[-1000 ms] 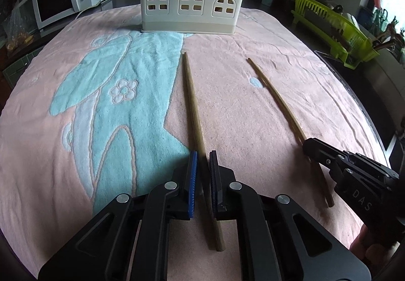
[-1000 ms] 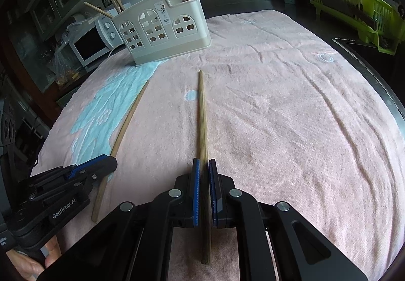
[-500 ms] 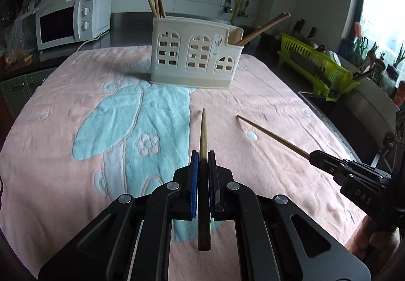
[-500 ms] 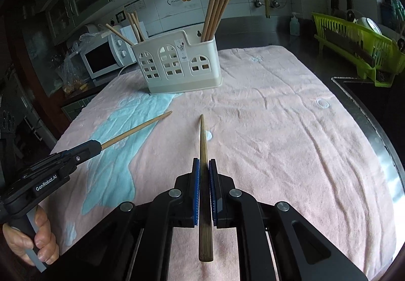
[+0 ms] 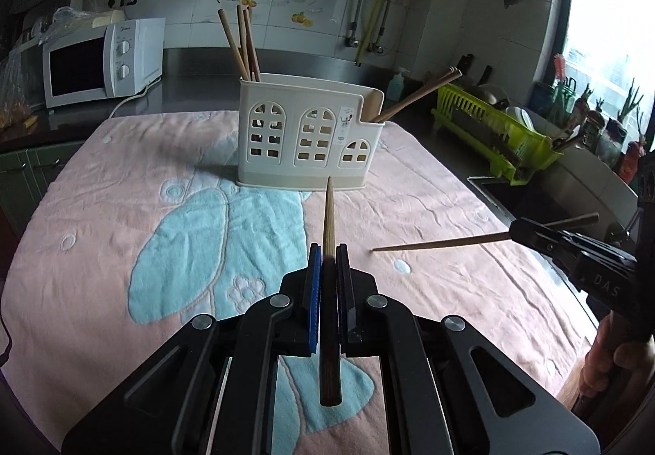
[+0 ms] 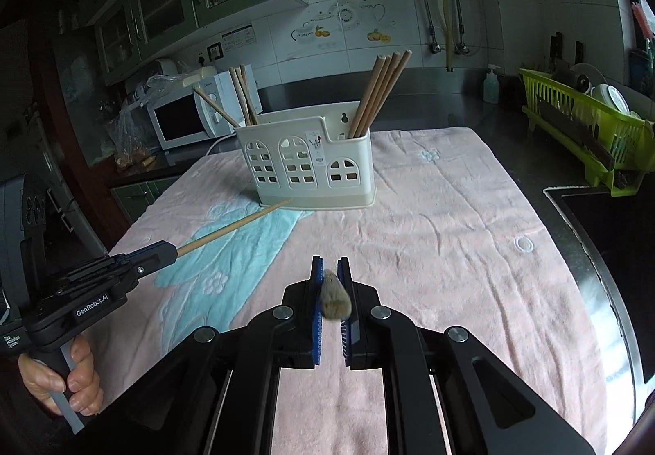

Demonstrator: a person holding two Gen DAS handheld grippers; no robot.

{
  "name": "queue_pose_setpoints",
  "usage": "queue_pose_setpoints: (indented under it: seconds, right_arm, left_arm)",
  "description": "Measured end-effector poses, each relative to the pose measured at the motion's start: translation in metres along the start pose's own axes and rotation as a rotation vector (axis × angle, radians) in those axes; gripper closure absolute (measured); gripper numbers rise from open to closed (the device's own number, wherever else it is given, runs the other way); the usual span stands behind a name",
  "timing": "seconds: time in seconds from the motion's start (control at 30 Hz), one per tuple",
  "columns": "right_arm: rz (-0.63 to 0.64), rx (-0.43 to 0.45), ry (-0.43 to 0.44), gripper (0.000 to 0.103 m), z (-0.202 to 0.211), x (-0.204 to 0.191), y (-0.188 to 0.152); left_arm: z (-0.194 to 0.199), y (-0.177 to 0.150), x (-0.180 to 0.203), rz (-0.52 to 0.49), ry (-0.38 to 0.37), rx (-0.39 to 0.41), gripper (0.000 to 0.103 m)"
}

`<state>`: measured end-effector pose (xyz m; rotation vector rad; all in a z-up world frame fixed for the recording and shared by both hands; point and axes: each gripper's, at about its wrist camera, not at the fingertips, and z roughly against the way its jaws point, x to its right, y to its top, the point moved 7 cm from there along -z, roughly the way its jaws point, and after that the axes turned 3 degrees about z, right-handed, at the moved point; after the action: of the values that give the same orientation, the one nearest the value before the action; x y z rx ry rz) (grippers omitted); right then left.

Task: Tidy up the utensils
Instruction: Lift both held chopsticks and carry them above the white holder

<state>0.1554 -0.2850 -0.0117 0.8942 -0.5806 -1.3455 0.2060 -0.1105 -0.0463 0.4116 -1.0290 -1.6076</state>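
My left gripper (image 5: 328,255) is shut on a wooden chopstick (image 5: 328,217) and holds it above the towel, tip toward the cream utensil holder (image 5: 307,141). My right gripper (image 6: 330,268) is shut on a second chopstick (image 6: 334,297), seen end-on. That chopstick (image 5: 442,243) and the right gripper (image 5: 573,254) show at the right of the left wrist view. The left gripper (image 6: 123,270) and its chopstick (image 6: 233,225) show at the left of the right wrist view. The holder (image 6: 311,164) has several chopsticks (image 6: 380,94) standing in it.
A pink and teal towel (image 5: 123,209) covers the counter. A white microwave (image 5: 98,62) stands at the back left. A green dish rack (image 5: 495,135) stands at the right beside a dark sink (image 6: 614,225).
Both grippers closed on the chopsticks that lay on the towel and lifted them. Both have risen and tilted up, and the holder now sits lower and nearer in view.
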Motion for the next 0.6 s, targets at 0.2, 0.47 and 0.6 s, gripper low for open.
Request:
queue_pose_setpoints:
  seconds: [0.2, 0.47, 0.6]
  right_arm:
    - [0.028, 0.034, 0.014, 0.096, 0.003, -0.005, 0.027]
    - [0.07, 0.092, 0.041, 0.096, 0.01, -0.006, 0.079]
    - [0.102, 0.134, 0.04, 0.096, 0.016, -0.005, 0.117]
  left_arm:
    - [0.001, 0.015, -0.007, -0.025, -0.002, -0.018, 0.097]
    - [0.014, 0.069, -0.01, -0.062, -0.008, 0.006, 0.097]
    - [0.022, 0.105, -0.005, -0.091, -0.023, 0.023, 0.097]
